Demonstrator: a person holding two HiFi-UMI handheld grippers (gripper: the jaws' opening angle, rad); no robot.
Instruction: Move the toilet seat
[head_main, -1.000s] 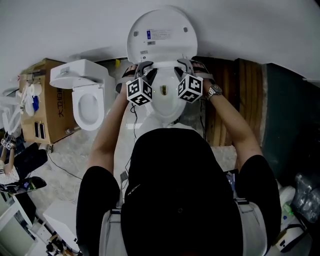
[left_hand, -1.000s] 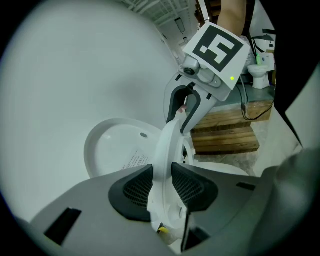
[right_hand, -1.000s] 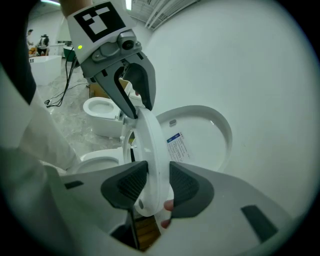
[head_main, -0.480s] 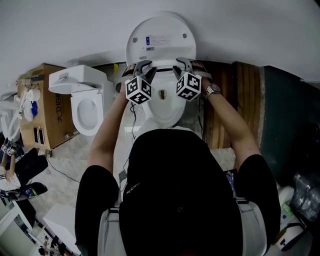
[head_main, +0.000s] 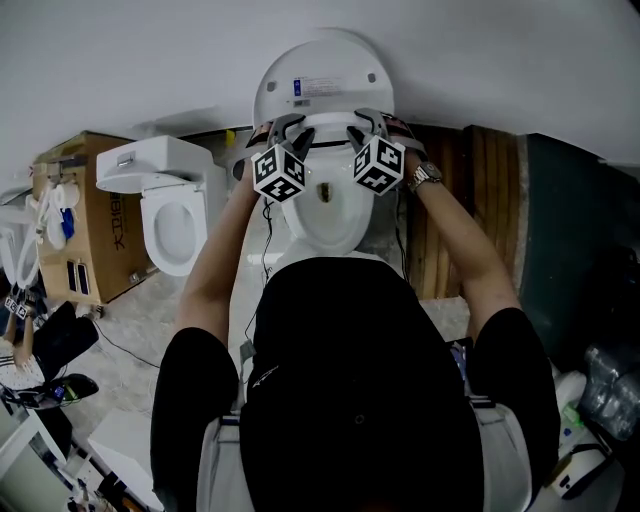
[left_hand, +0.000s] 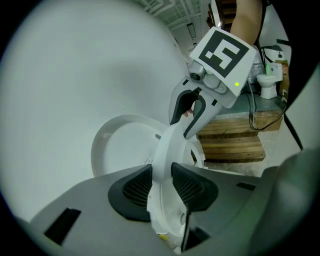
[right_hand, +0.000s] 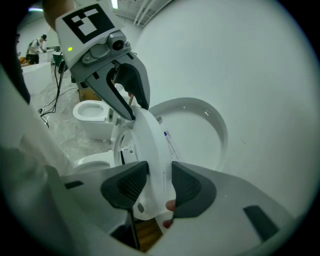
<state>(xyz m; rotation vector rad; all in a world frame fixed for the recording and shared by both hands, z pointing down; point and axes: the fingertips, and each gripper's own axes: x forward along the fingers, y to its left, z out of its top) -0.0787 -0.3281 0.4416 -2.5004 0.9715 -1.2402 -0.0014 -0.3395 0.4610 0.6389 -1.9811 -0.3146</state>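
Observation:
The white toilet seat (head_main: 324, 124) is tilted up steeply over the bowl (head_main: 326, 218), close to the raised lid (head_main: 322, 72) that leans on the wall. My left gripper (head_main: 289, 130) is shut on the seat's left rim and my right gripper (head_main: 359, 126) on its right rim. In the left gripper view the seat's edge (left_hand: 167, 150) runs between both black pads (left_hand: 134, 190), with the right gripper (left_hand: 192, 107) clamped farther along. The right gripper view has the seat (right_hand: 150, 145) pinched between its pads (right_hand: 186, 186), the left gripper (right_hand: 125, 90) beyond, and the lid (right_hand: 200, 127) behind.
A second white toilet (head_main: 172, 195) stands at the left beside a cardboard box (head_main: 80, 215). Wooden pallets (head_main: 455, 210) lie at the right of the bowl. The white wall (head_main: 150, 60) is right behind the lid. Cables trail on the floor (head_main: 130, 345).
Both grippers have moved up and toward the wall with the seat, which now stands steeper and nearer the lid. The grip on both rims is unchanged.

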